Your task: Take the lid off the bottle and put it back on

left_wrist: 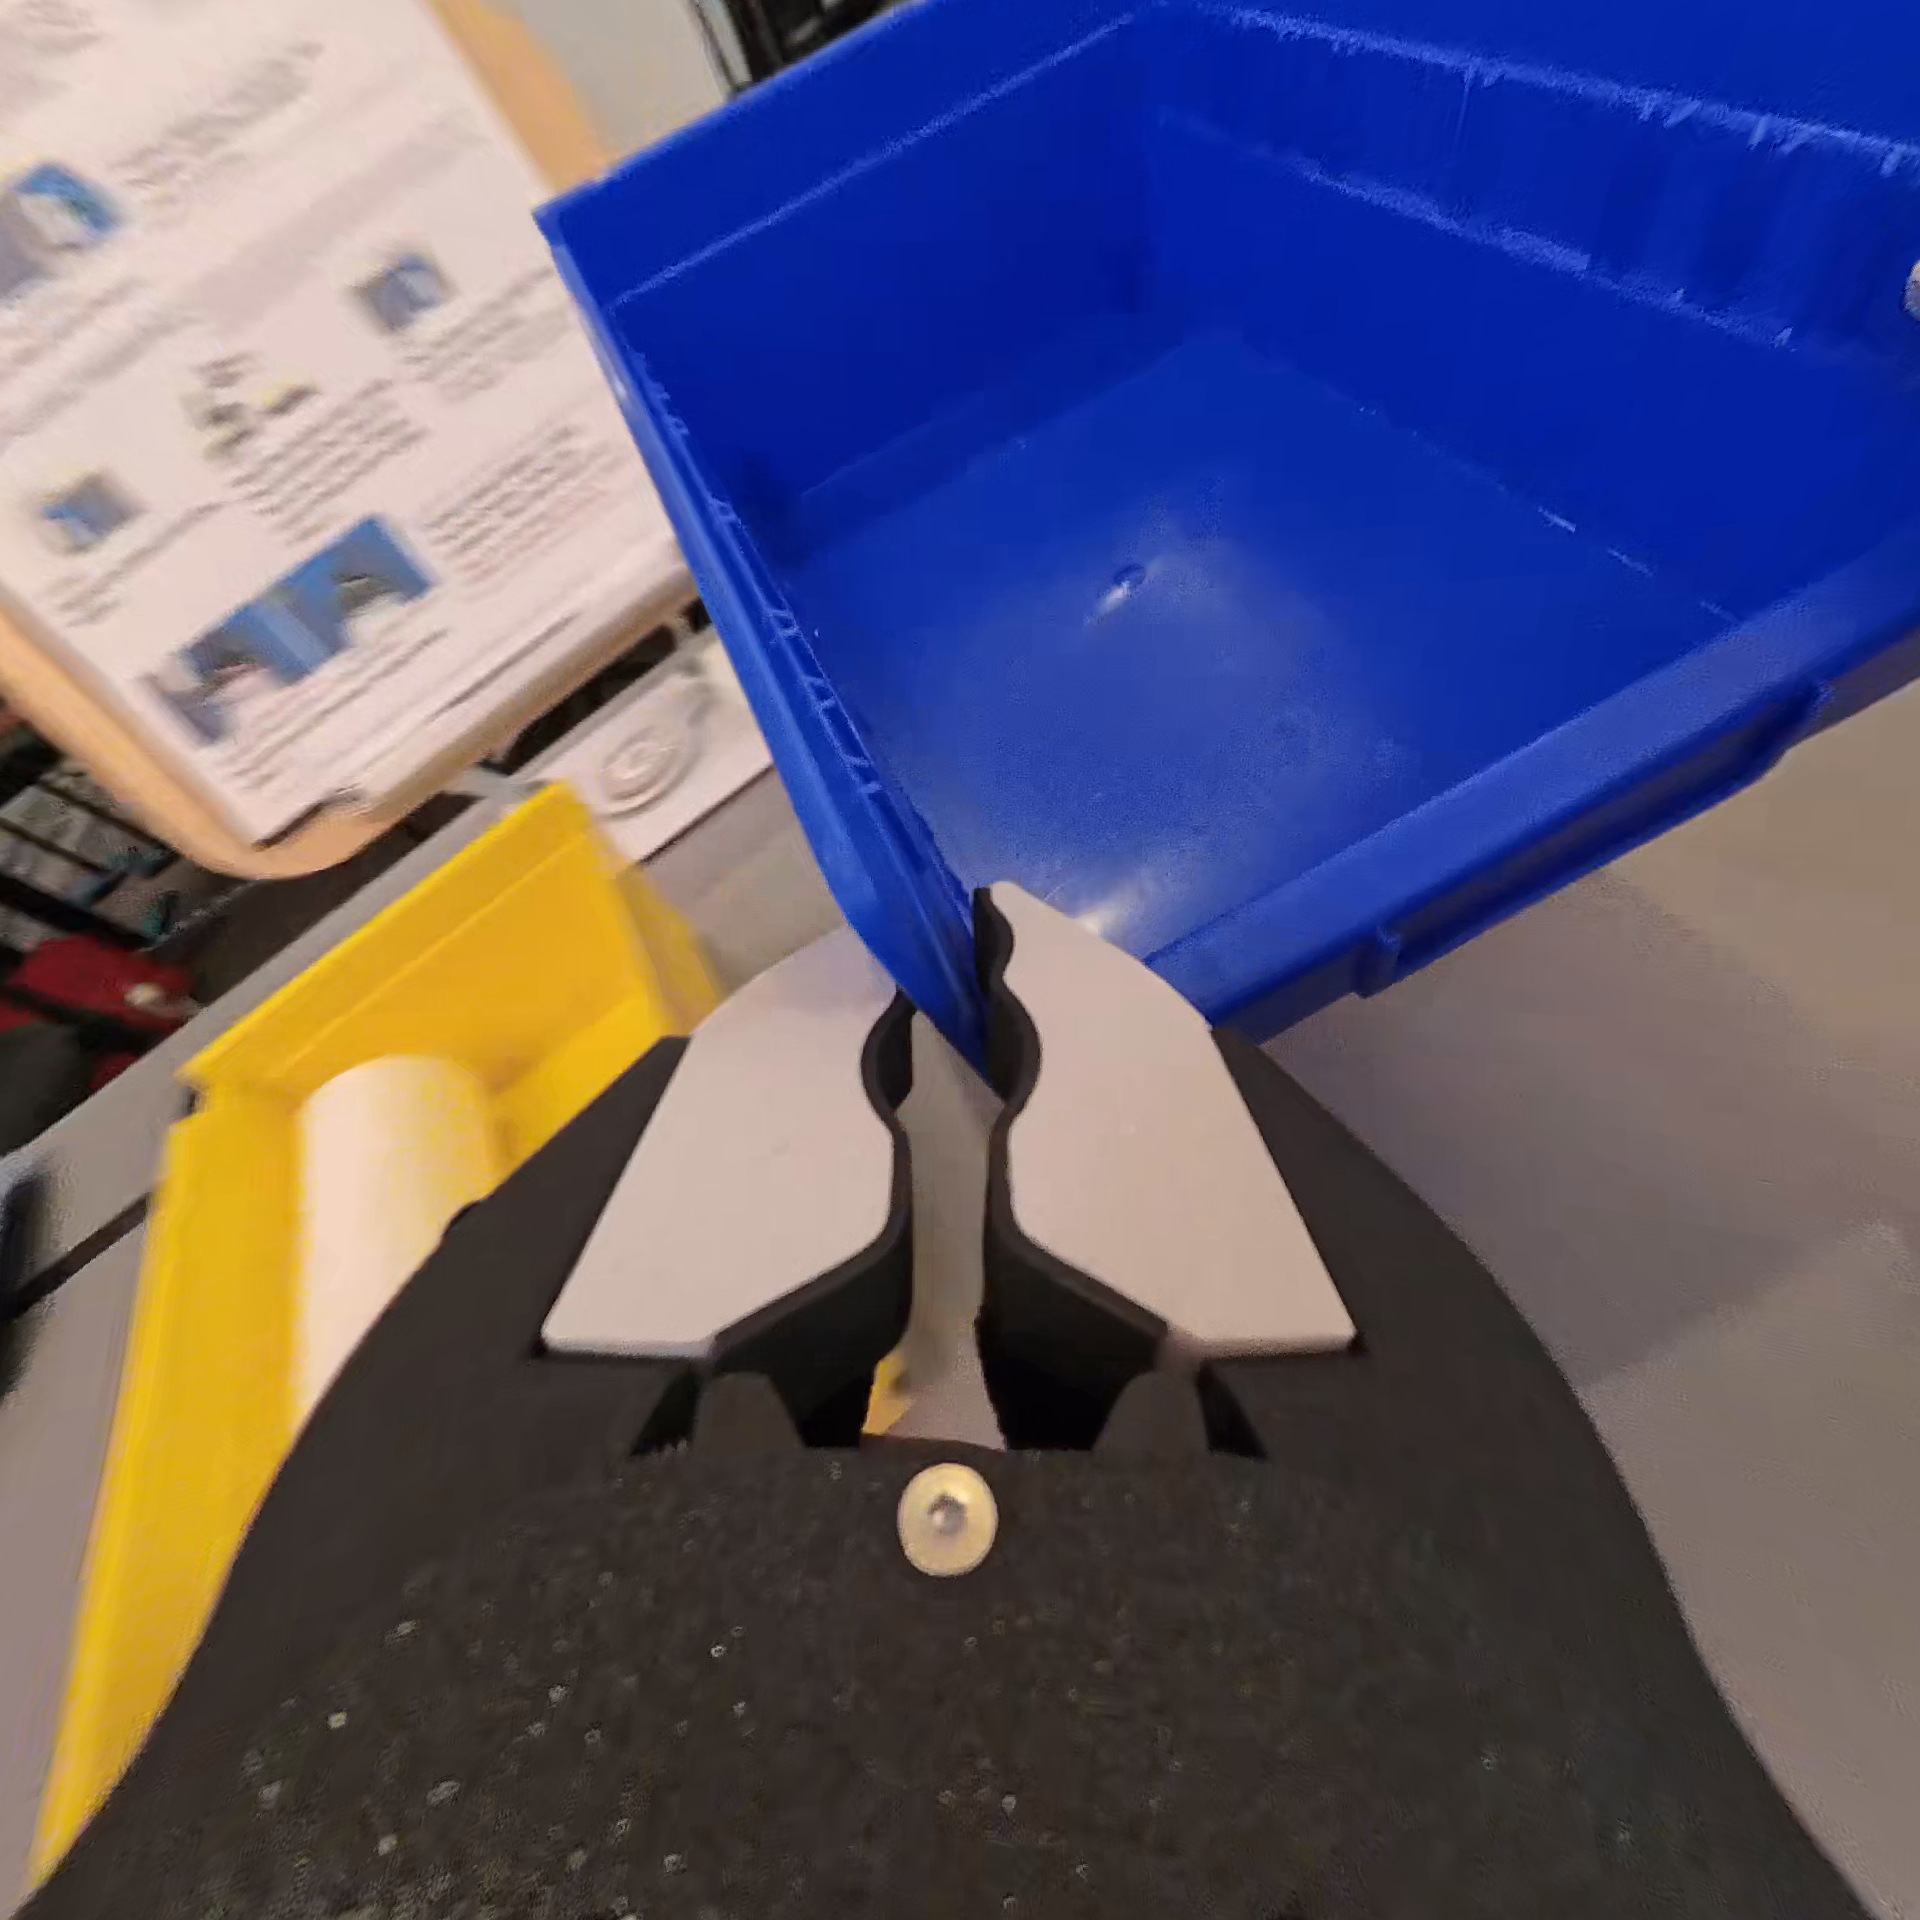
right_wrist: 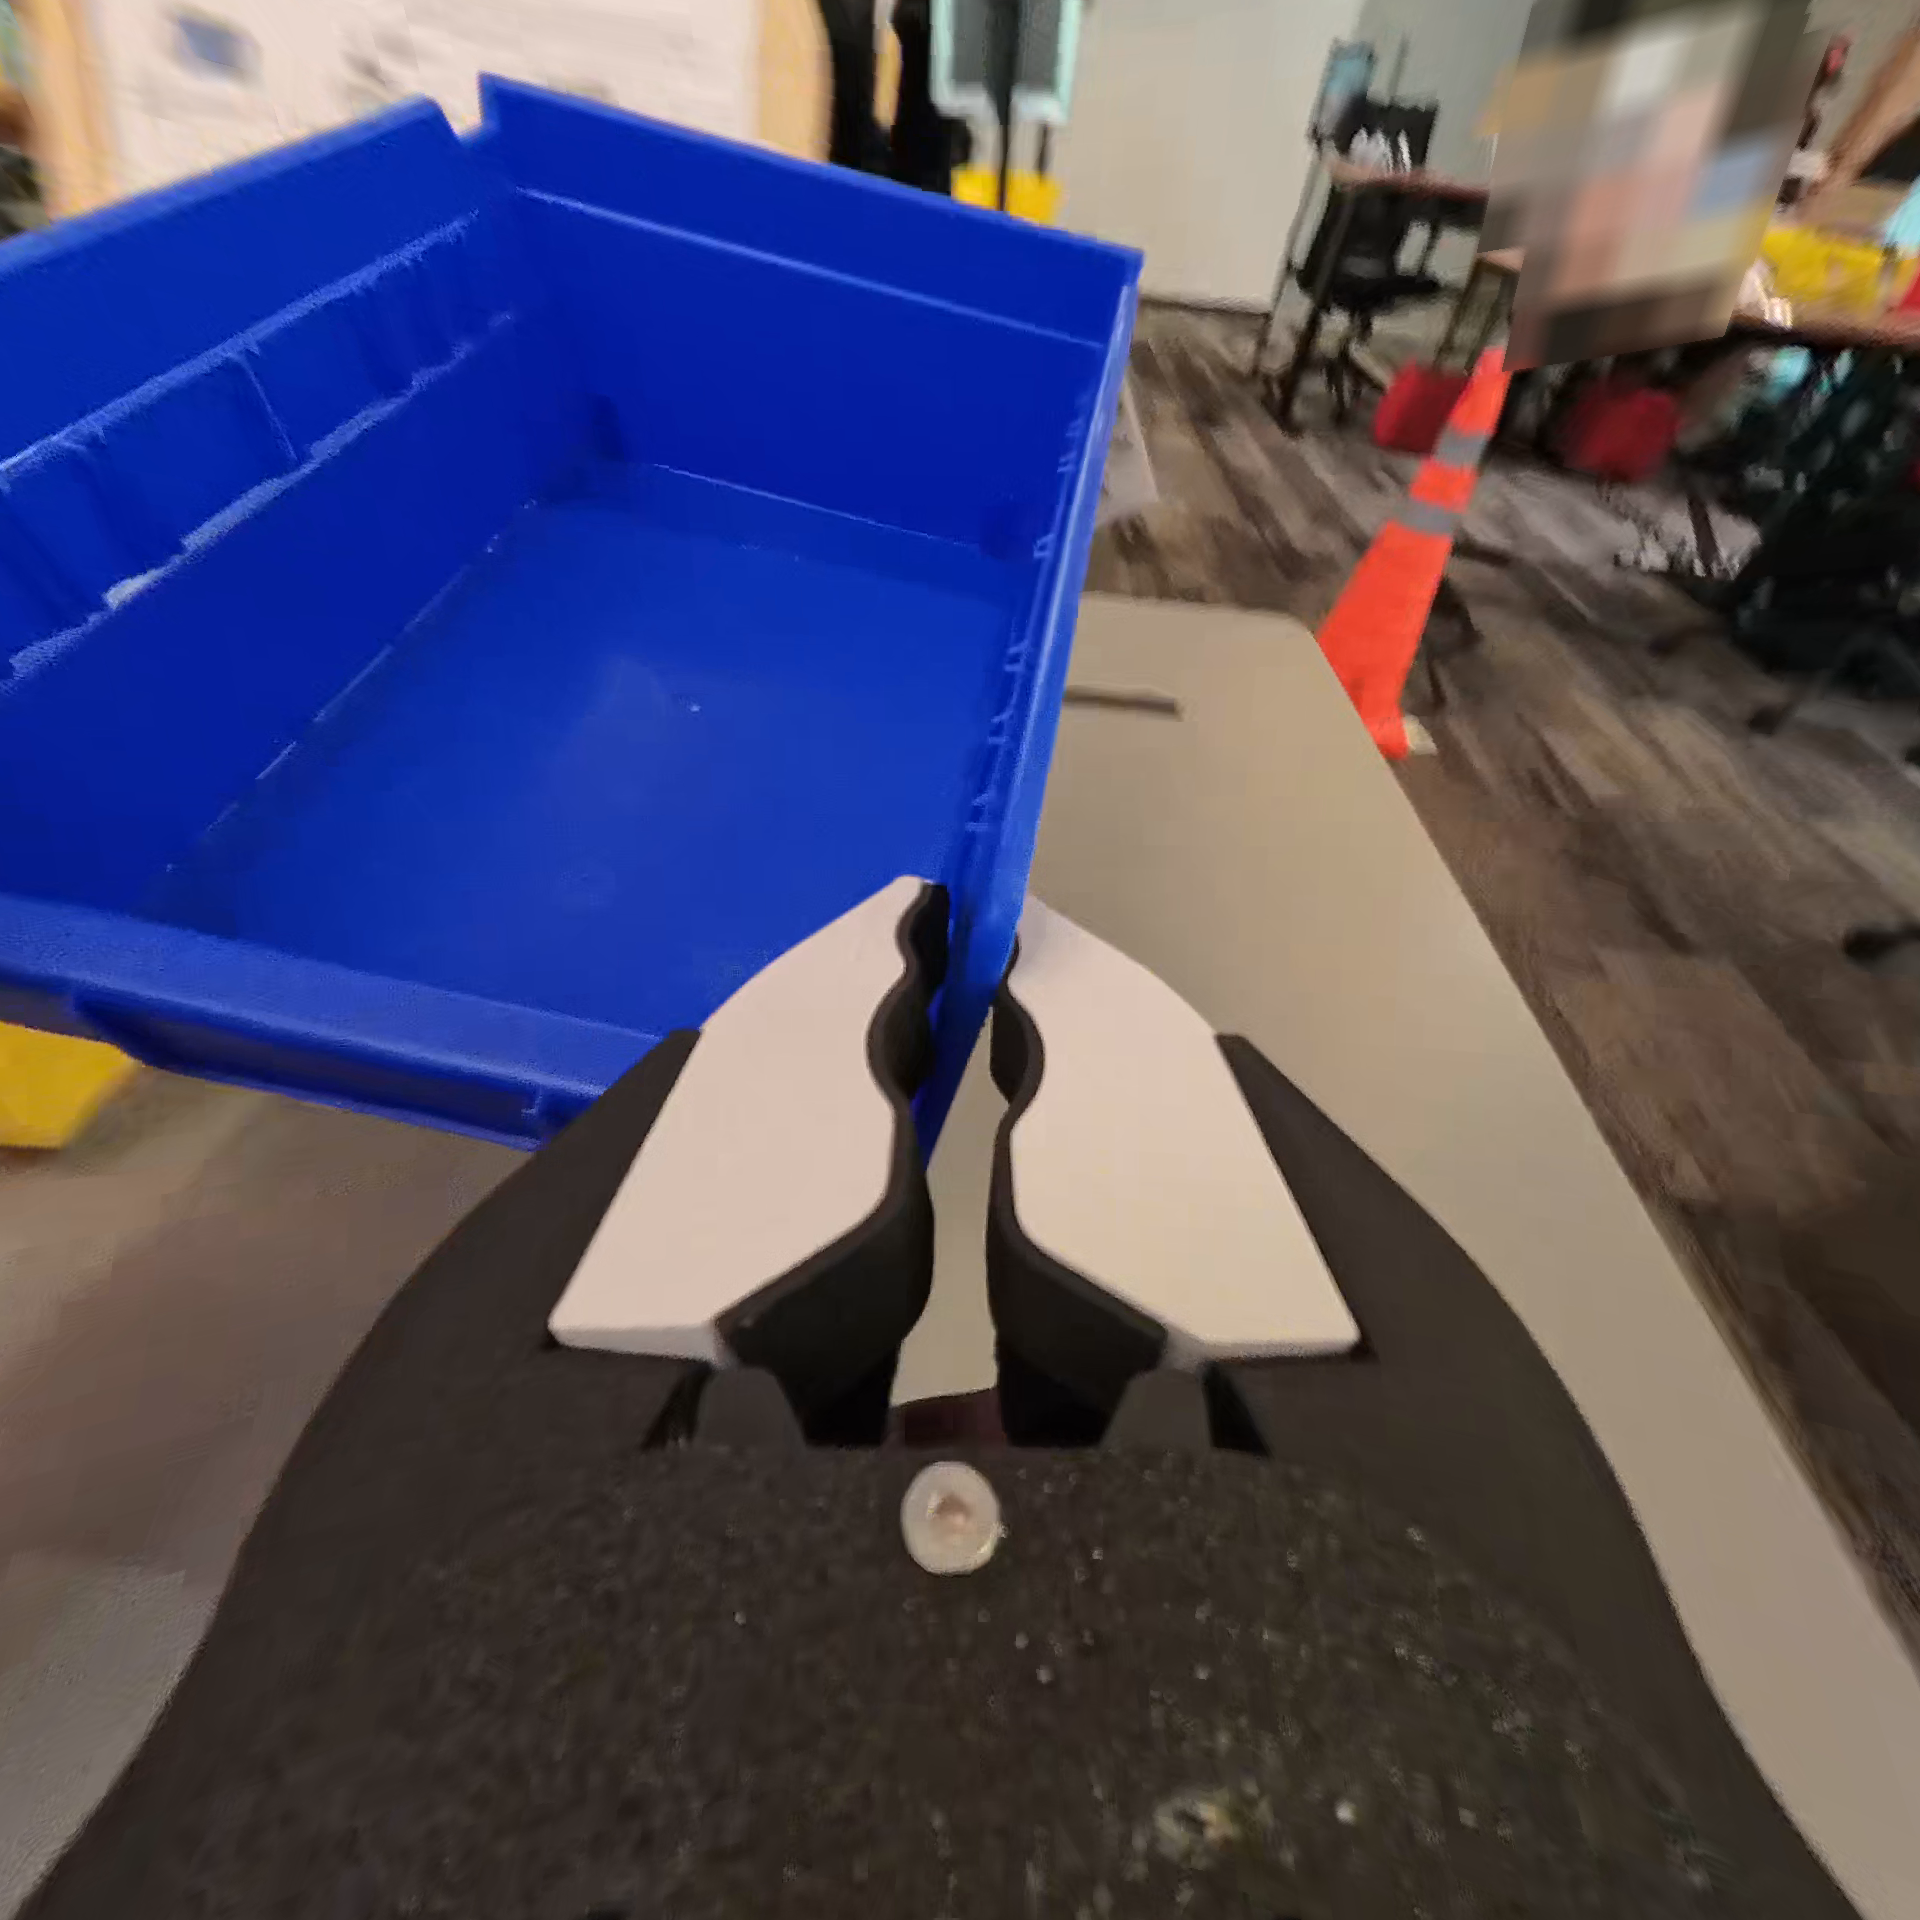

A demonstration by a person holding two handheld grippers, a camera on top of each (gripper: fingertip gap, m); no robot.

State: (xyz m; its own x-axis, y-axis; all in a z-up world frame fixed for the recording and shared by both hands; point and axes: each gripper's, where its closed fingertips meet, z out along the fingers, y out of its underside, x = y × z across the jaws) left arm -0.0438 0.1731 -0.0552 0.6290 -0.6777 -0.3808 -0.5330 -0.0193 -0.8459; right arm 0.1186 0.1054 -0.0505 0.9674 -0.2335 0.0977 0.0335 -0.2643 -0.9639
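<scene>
Left wrist view: the left gripper (left_wrist: 951, 997) has its jaws clamped on the side wall of the blue bin (left_wrist: 1195, 623), centre frame; the bin is empty. A pale cylinder (left_wrist: 384, 1195) lies in the yellow bin (left_wrist: 239, 1299), lower left, possibly the bottle.

Right wrist view: the right gripper (right_wrist: 961, 966) has its jaws clamped on the blue bin's opposite wall; no bottle or lid shows. If that cylinder is the bottle, it is probably light, smooth plastic, best held mid-body.

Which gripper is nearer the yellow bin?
Left. The left gripper, shut on the blue bin's wall, has the yellow bin just beside it; the right gripper grips the opposite wall, farther off.
</scene>
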